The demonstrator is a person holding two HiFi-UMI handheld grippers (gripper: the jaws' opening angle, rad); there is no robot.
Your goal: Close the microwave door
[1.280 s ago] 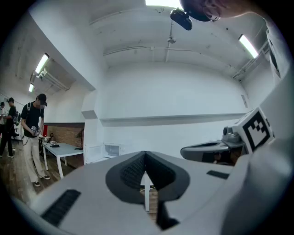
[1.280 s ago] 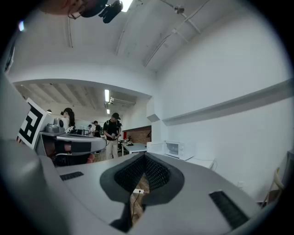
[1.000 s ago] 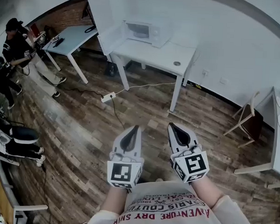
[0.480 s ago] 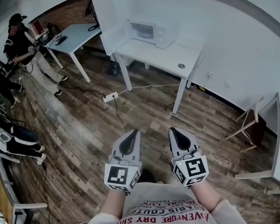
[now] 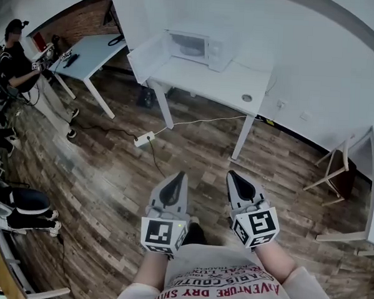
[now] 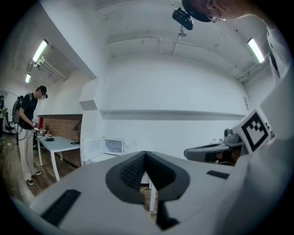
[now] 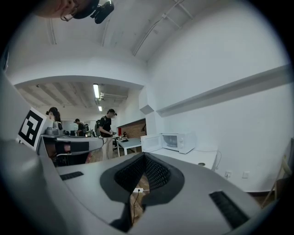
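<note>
A white microwave (image 5: 202, 48) stands at the far left end of a white table (image 5: 221, 85) against the wall, several steps ahead of me. Its door (image 5: 148, 55) hangs wide open to the left. The left gripper view shows the microwave (image 6: 112, 146) small and far off with its door (image 6: 92, 149) swung out; the right gripper view also shows the microwave (image 7: 177, 141) and door (image 7: 150, 143). My left gripper (image 5: 178, 175) and right gripper (image 5: 234, 175) are held side by side low before my chest, both shut and empty, far from the microwave.
A power strip (image 5: 144, 138) with cables lies on the wooden floor before the table. A small round object (image 5: 246, 97) sits on the tabletop. A wooden chair (image 5: 336, 172) stands at the right. A second table (image 5: 86, 53) and a person (image 5: 16, 62) are at the left.
The microwave table has drawn slightly nearer and larger in the head view. Both grippers stay shut in the same spot before me.
</note>
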